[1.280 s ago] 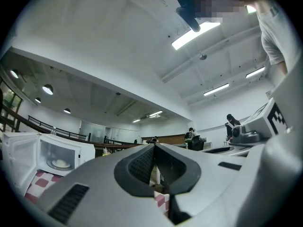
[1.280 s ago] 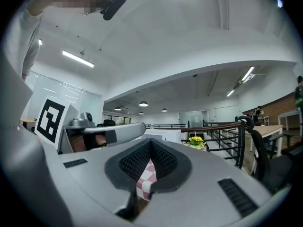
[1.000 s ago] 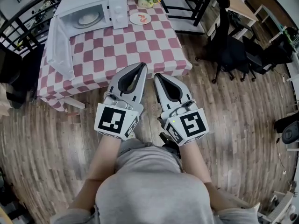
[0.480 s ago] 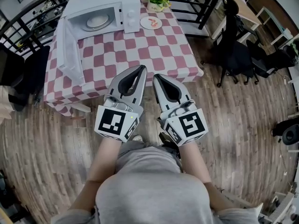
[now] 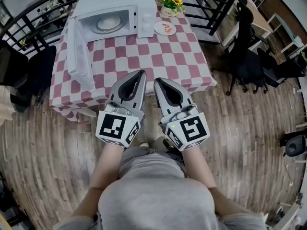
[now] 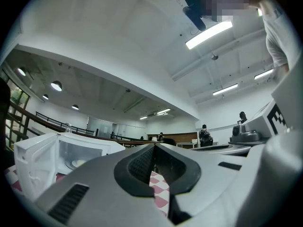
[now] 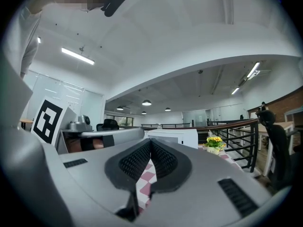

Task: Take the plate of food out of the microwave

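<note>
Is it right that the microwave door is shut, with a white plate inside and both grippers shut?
No: in the head view the microwave door hangs open. The white plate is inside, and the left gripper and right gripper are shut.
</note>
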